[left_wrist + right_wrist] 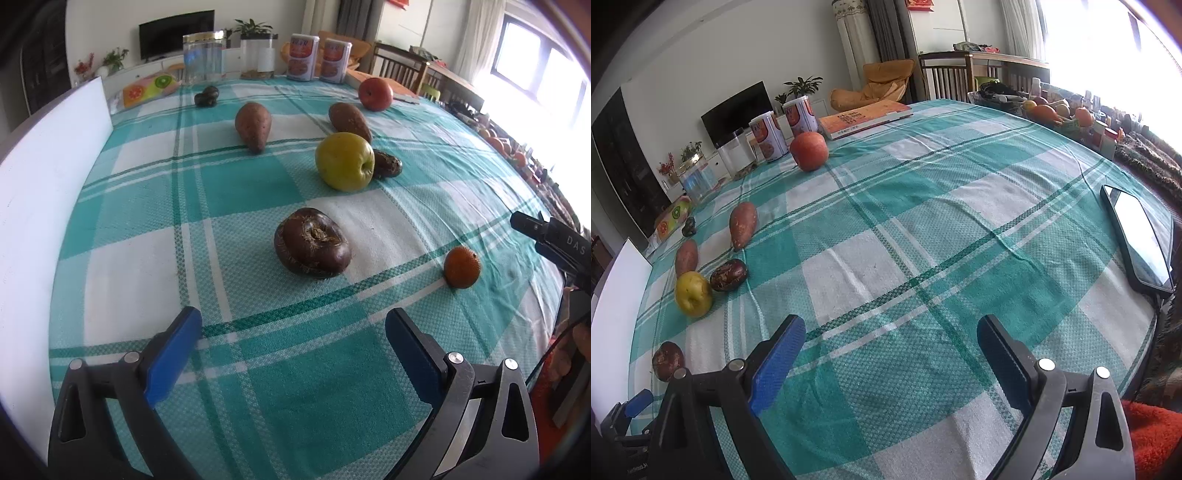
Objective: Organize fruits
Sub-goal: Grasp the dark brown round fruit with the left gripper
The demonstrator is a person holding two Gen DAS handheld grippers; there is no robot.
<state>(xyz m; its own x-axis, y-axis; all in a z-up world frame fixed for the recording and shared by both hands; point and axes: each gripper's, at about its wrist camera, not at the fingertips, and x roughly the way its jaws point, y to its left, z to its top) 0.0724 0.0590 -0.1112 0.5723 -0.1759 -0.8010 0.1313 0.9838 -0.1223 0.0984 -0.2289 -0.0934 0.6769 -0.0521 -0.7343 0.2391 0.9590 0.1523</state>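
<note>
Brown water chestnut point(312, 242) ahead of open fingers point(173, 350)

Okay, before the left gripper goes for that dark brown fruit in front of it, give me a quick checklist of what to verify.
1. Left gripper open and empty: ok, the blue fingers stand wide apart with only cloth between them.
2. Dark brown fruit lined up ahead of the left gripper: ok, and not yet between the fingers.
3. Room around the fruit: ok, the green apple and small orange fruit sit apart from it.
4. Right gripper out of the way: ok, open and empty over bare tablecloth.
5. Where the fruit should go: cannot tell, no bowl or tray shows on the cloth.
</note>
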